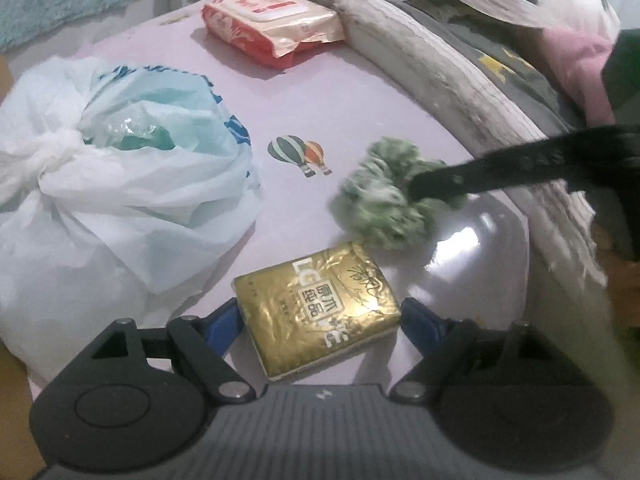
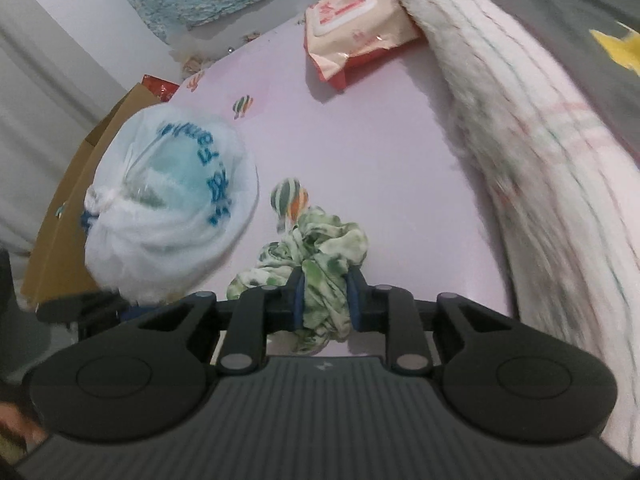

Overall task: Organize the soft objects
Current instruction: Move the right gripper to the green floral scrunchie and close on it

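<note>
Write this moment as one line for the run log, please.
right gripper: shut on green scrunchie | left gripper: open around gold tissue pack | tied plastic bag, red wipes pack: on table

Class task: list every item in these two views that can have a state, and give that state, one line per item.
Right tool: shut on the green-and-white cloth.
Green-and-white crumpled cloth: bunched, gripped.
Left tool: fingers at both sides of the pack; grip unclear.
Gold foil tissue pack: sealed, lying flat.
White plastic bag: knotted shut.
Red-and-cream wet-wipe pack: lid closed.
</note>
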### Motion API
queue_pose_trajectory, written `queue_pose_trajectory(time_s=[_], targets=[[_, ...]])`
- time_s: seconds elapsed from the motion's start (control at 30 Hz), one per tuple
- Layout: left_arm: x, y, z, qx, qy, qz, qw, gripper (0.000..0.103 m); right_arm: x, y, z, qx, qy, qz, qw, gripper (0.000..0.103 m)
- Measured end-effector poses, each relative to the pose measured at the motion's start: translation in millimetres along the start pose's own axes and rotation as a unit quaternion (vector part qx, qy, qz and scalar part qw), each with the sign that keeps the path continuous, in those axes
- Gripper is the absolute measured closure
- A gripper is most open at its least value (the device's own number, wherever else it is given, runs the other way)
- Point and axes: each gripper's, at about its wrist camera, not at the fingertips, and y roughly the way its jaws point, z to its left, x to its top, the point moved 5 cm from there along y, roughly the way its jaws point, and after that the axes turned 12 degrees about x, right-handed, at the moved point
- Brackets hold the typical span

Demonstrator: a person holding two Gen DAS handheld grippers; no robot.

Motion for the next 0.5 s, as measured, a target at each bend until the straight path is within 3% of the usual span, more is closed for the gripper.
queue_pose_trajectory(time_s=[0.1, 0.17, 0.23, 0.37, 0.5], targets=[[0, -2, -1, -0.015, -0.005, 0.006, 0.9999, 0.012, -7, -14, 2, -0.016, -0.009, -0.011, 1.0, 0.073], [2, 0, 0, -0.02, -0.018, 0.008, 0.9996, 0.008, -7, -20, 4, -0.018, -0.011, -0.023, 1.0, 0.052], [4, 2, 0, -0.019, -0.03, 0.013, 0.9993, 0.008, -3, -20, 6, -0.021, -0.019, -0.031, 0.999, 0.04], [6, 8, -2, -0.006, -0.031, 0.022, 0.9993, 0.008, 4, -9, 13, -0.02, -0.038, -0.025, 0.999, 0.029], [7, 13, -5, 0.006, -0.03, 0.025, 0.9992, 0.01, 2, 12, 18, -0.027, -0.068, -0.002, 0.997, 0.026]])
